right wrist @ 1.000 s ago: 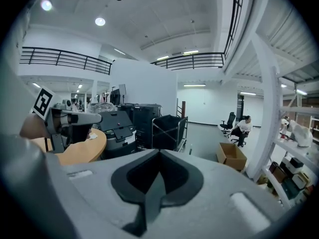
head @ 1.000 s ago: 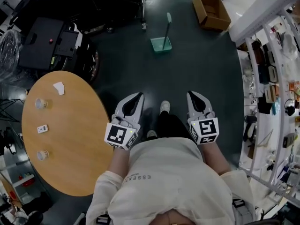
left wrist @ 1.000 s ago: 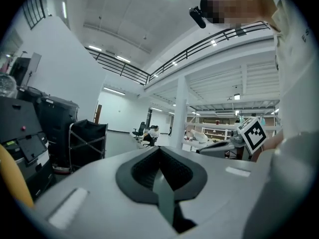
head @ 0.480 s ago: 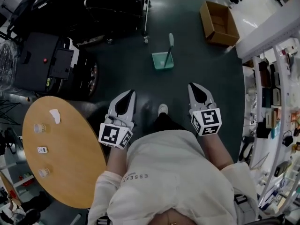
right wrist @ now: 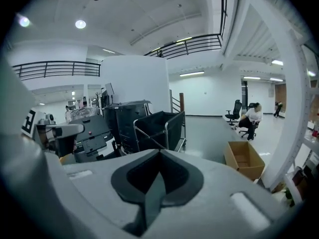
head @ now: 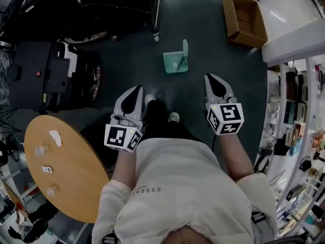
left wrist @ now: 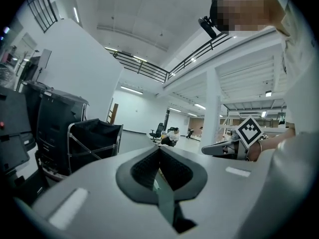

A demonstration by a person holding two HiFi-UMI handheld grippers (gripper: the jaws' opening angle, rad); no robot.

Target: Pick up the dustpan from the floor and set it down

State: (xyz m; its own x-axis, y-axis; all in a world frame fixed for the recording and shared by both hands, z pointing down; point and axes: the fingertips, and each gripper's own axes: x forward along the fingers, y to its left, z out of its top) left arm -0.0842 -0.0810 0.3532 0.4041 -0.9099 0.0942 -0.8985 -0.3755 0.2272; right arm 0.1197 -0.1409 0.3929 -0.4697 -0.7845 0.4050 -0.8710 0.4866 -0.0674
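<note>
The teal dustpan stands on the dark floor ahead of me, its long handle rising upright. In the head view my left gripper is held out at the left, shut and holding nothing, well short of the dustpan. My right gripper is out at the right, also shut and holding nothing, a little behind and to the right of the dustpan. The left gripper view shows its jaws closed together, and the right gripper view shows the same. The dustpan is hidden in the right gripper view.
A round wooden table with small items lies at my lower left. A black machine and a black cart stand left and ahead. An open cardboard box sits beyond the dustpan at the right, and shelving lines the right side.
I have walked forward: the dustpan has drawn closer to both grippers, while the table has slid back toward the lower left. Both grippers stay shut.
</note>
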